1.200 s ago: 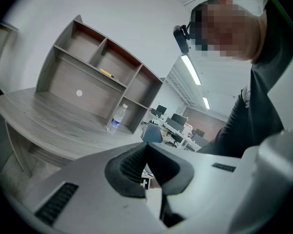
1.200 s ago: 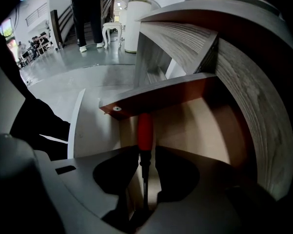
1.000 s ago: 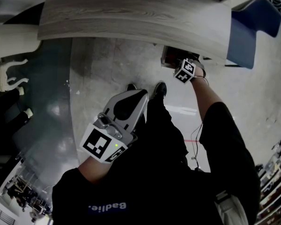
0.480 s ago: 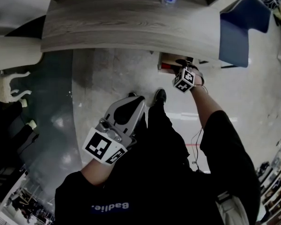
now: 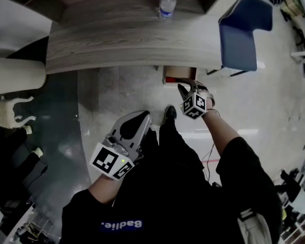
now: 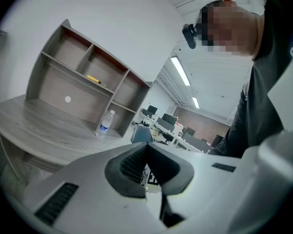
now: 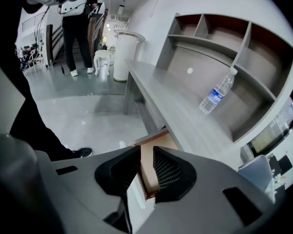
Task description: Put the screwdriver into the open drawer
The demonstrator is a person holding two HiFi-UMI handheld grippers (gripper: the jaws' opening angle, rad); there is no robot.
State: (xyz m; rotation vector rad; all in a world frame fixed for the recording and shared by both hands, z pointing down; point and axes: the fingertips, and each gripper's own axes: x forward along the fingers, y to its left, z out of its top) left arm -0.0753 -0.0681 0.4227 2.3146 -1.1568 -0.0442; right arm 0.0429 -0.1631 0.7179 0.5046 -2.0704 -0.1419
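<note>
The open drawer juts out from under the grey wooden desk; its brown inside also shows in the right gripper view. I cannot make out the screwdriver in any view. My right gripper hangs just in front of and above the drawer, tilted down at it. Its jaws are closing, with a narrow gap left and nothing between them. My left gripper is held low by my left leg, away from the desk. The jaws meet at their tips and hold nothing.
A water bottle stands on the desk in front of a shelf unit, which holds a small yellow item. A blue chair stands right of the drawer. A white pedestal and a person are far left.
My right gripper has come up out of the drawer toward me. The left gripper has risen slightly beside my leg.
</note>
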